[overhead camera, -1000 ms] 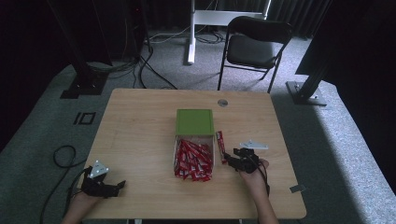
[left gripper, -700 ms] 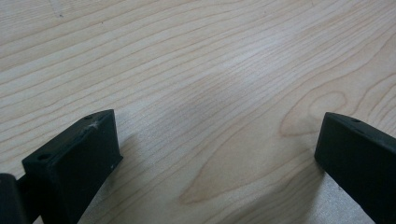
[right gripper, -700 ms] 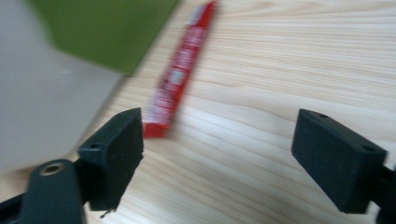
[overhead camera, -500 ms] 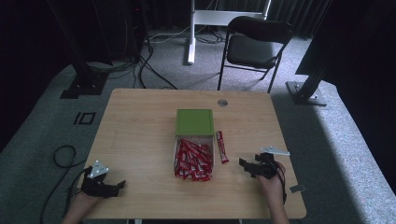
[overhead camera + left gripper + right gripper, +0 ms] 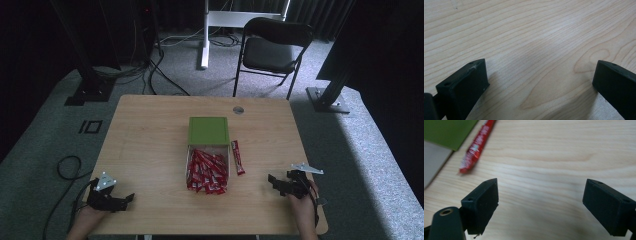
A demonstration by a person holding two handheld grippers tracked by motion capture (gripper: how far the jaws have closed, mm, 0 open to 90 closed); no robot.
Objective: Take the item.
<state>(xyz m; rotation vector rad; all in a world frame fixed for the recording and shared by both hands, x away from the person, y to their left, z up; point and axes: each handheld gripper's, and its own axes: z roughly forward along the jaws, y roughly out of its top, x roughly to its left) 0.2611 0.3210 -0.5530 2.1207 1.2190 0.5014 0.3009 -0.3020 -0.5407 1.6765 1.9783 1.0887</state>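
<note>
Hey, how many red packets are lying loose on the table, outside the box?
1. A single red packet lies on the table just right of the box. The rest sit piled in the box.

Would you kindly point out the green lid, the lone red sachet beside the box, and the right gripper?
green lid (image 5: 208, 131), high view, middle of its top.
lone sachet (image 5: 237, 157), high view, middle of its length.
right gripper (image 5: 272, 181), high view, between its open fingertips.

Studio/lab | black curtains (image 5: 30, 50) | floor cables (image 5: 165, 70) | rig stands (image 5: 330, 97)
</note>
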